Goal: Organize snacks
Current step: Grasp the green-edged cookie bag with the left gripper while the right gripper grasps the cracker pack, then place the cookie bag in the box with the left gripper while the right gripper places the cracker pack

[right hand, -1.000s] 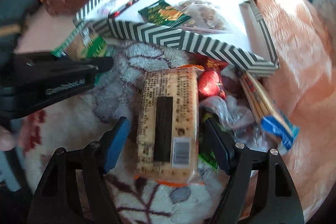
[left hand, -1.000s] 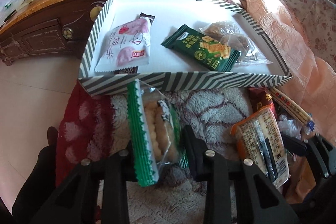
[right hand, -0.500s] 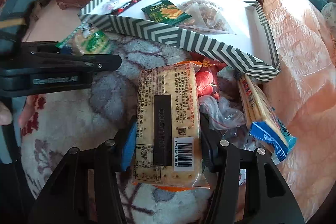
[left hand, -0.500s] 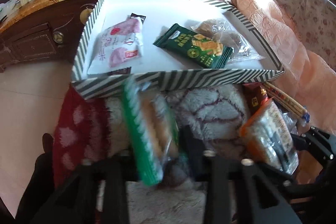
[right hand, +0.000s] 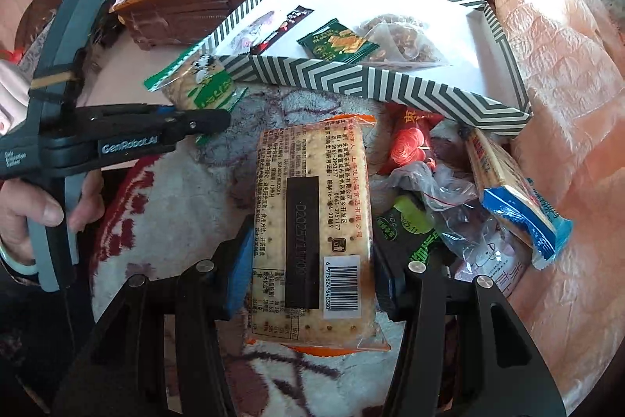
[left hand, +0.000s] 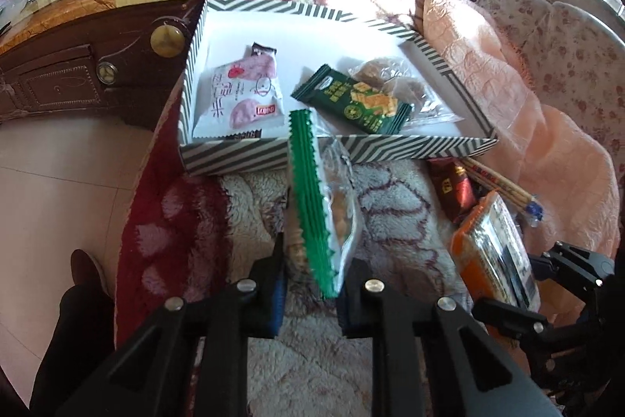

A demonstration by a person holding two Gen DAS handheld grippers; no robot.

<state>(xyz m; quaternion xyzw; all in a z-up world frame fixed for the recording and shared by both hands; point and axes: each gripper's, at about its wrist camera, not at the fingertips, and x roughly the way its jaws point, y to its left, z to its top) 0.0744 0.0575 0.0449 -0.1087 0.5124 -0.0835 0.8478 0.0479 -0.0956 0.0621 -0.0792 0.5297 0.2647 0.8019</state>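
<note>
My left gripper (left hand: 312, 260) is shut on a green-edged biscuit packet (left hand: 316, 198), held on edge above the rug, its tip over the front wall of the striped box (left hand: 242, 155). The box holds a pink-and-white packet (left hand: 238, 96), a dark green cracker packet (left hand: 351, 100) and a clear bag of nuts (left hand: 398, 85). My right gripper (right hand: 308, 260) is shut on an orange cracker packet (right hand: 312, 213), held just in front of the box (right hand: 351, 81). The left gripper (right hand: 156, 139) and its packet (right hand: 203, 85) show in the right wrist view.
Loose snacks lie on the rug right of the box: a red packet (right hand: 410, 143), a blue-ended stick biscuit pack (right hand: 508, 190), a clear bag (right hand: 437, 190) and a green-lettered packet (right hand: 410, 233). A wooden table (left hand: 78, 38) stands left; a peach blanket (left hand: 547, 143) lies right.
My left gripper has lifted the green-edged packet up and forward to the box's front wall. My right gripper has closed on the orange cracker packet and raised it slightly.
</note>
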